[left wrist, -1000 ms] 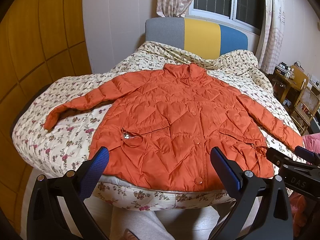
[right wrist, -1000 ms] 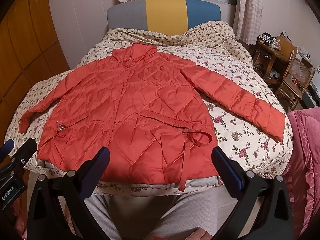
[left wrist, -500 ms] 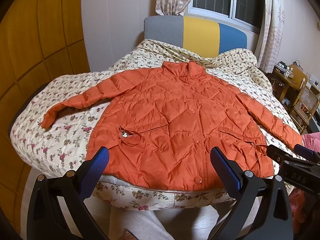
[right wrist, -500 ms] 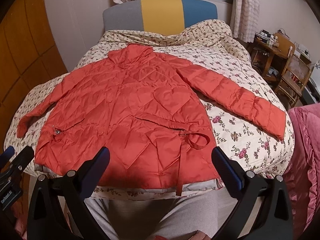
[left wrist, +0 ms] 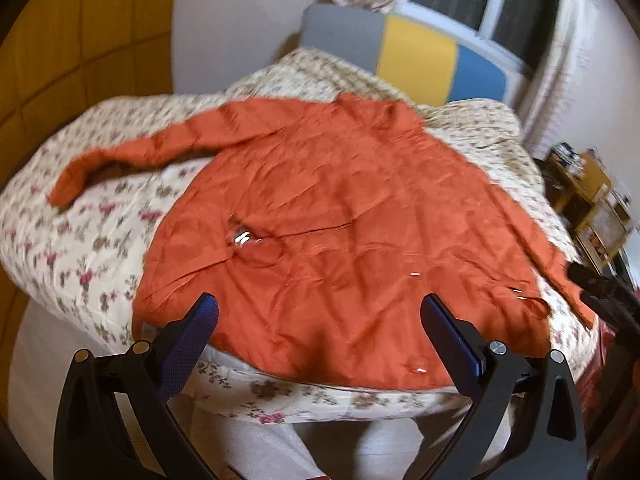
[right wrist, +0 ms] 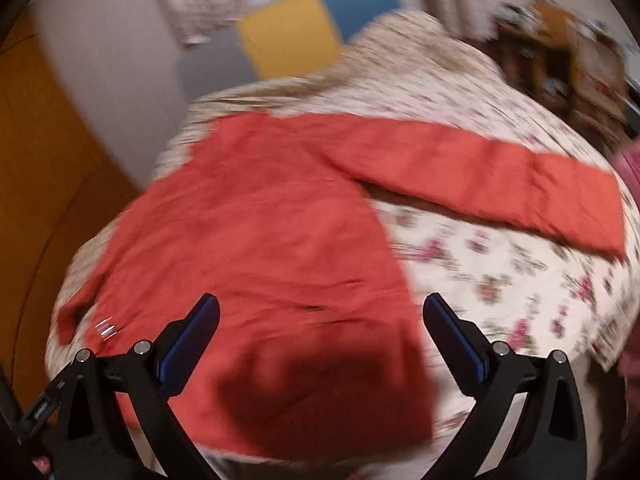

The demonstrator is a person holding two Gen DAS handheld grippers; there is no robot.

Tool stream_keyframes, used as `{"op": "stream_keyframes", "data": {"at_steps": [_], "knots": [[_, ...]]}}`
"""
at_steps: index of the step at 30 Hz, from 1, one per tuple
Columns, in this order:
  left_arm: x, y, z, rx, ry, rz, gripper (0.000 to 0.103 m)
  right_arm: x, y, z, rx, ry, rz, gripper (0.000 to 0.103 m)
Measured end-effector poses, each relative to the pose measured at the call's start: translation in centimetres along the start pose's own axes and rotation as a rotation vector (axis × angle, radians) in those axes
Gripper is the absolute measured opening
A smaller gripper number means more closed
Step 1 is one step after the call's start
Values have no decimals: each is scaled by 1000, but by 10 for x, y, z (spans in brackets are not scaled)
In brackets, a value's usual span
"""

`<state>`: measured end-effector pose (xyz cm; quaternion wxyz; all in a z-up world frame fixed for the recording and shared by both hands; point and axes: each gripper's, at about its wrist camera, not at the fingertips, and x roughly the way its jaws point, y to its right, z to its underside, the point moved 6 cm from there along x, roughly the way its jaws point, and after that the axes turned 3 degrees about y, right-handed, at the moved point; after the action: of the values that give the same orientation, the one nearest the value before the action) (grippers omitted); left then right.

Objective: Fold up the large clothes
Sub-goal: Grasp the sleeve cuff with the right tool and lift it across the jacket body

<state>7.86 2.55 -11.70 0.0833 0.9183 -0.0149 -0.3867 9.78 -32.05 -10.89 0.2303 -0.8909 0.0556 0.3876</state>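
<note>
An orange quilted jacket (left wrist: 340,220) lies spread face up on the floral bed (left wrist: 80,248), collar toward the headboard and both sleeves out to the sides. It also shows in the right wrist view (right wrist: 260,260), blurred, with its right sleeve (right wrist: 500,184) stretched across the quilt. My left gripper (left wrist: 318,320) is open and empty, hovering above the jacket's hem. My right gripper (right wrist: 320,320) is open and empty, low over the lower right part of the jacket.
A grey, yellow and blue headboard (left wrist: 416,48) stands at the far end under a window. A wooden wardrobe (left wrist: 80,40) is to the left. A desk and chairs (left wrist: 592,200) stand at the right. Pink bedding (right wrist: 630,168) lies beside the bed on the right.
Both grippers have moved forward and lower toward the jacket, and both views have tilted and blurred. The right view has swung toward the right sleeve. The jacket has not moved.
</note>
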Motion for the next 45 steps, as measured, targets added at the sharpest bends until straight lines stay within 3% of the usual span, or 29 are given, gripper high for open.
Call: {"op": "stream_keyframes", "data": {"at_steps": [4,10,13,16,19,27,29,33,37,41,45], "knots": [[33,-25,-9,19,-12,-118,100,30,59,-14,156,6,95,101],[80,-49,-39,53,-40,-169,100,56,117,-27,411,28,52,99],[97,-57,-55,56,-21,-195,100,60,144,-30,525,67,59,89],[120,-62,-73,40,-21,-172,100,53,165,-35,652,148,49,83],[139,-68,-83,14,-20,-175,100,48,191,-36,804,219,64,71],[186,-87,-82,16,-53,-246,100,44,225,-44,921,337,102,60],[189,-88,-77,21,-32,-238,100,43,232,-45,925,346,135,55],[191,-91,-75,4,-22,-221,100,45,243,-51,910,342,248,27],[194,-92,-75,-2,-26,-213,100,53,234,-72,817,347,304,14],[195,-91,-72,-13,-22,-198,100,50,189,-108,561,422,356,13],[195,-90,-71,-11,-10,-200,100,57,112,-134,233,471,349,12]]}}
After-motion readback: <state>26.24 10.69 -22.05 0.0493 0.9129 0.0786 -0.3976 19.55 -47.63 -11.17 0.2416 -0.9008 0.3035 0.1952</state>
